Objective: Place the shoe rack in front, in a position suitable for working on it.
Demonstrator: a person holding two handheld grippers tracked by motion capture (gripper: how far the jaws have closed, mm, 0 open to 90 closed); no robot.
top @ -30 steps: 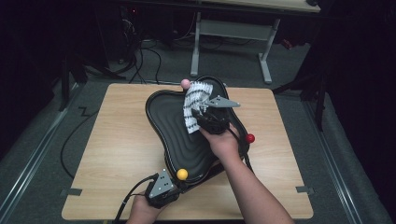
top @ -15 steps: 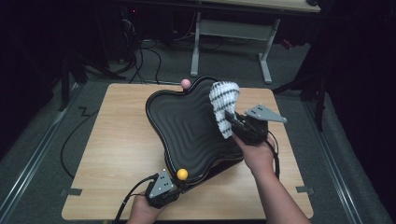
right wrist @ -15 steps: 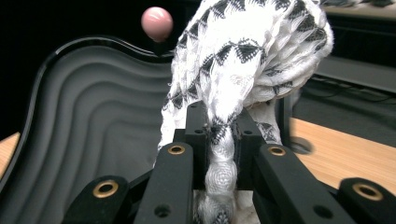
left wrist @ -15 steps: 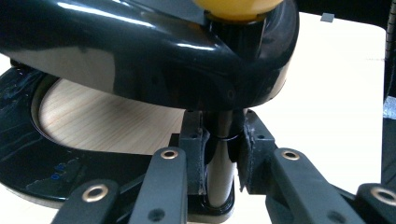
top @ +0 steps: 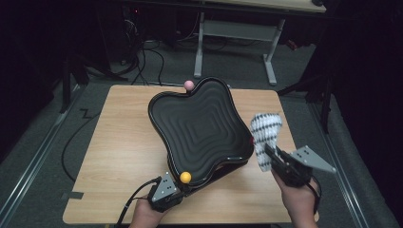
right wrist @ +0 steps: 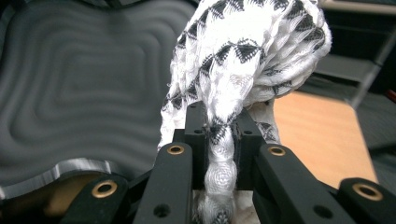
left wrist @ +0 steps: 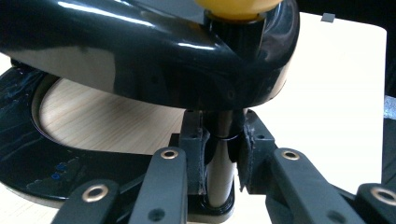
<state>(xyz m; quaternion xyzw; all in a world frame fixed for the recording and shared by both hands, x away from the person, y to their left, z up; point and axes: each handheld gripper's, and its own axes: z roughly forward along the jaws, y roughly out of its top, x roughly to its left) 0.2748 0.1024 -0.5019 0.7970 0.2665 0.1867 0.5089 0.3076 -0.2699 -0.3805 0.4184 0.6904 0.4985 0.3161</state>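
Left gripper (top: pixel 177 186), at the table's near edge, clamped on a black post (left wrist: pixel 219 158) beneath the near rim of the wavy black tray (top: pixel 204 128); a yellow ball (top: pixel 185 177) caps that post. Right gripper (top: pixel 274 160), near right, closed on a black-and-white cloth (top: pixel 264 137) that stands above the wooden table (top: pixel 123 152), just right of the tray. A pink ball (top: pixel 189 84) sits at the tray's far rim.

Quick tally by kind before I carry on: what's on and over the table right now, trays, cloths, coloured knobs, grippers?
Black ridged tray: 1
Black-and-white cloth: 1
Coloured ball knobs on the tray's rim: 3 in sight, yellow, pink, and a red one barely showing
Grippers: 2, left gripper on the tray's post, right gripper on the cloth
Total: 7
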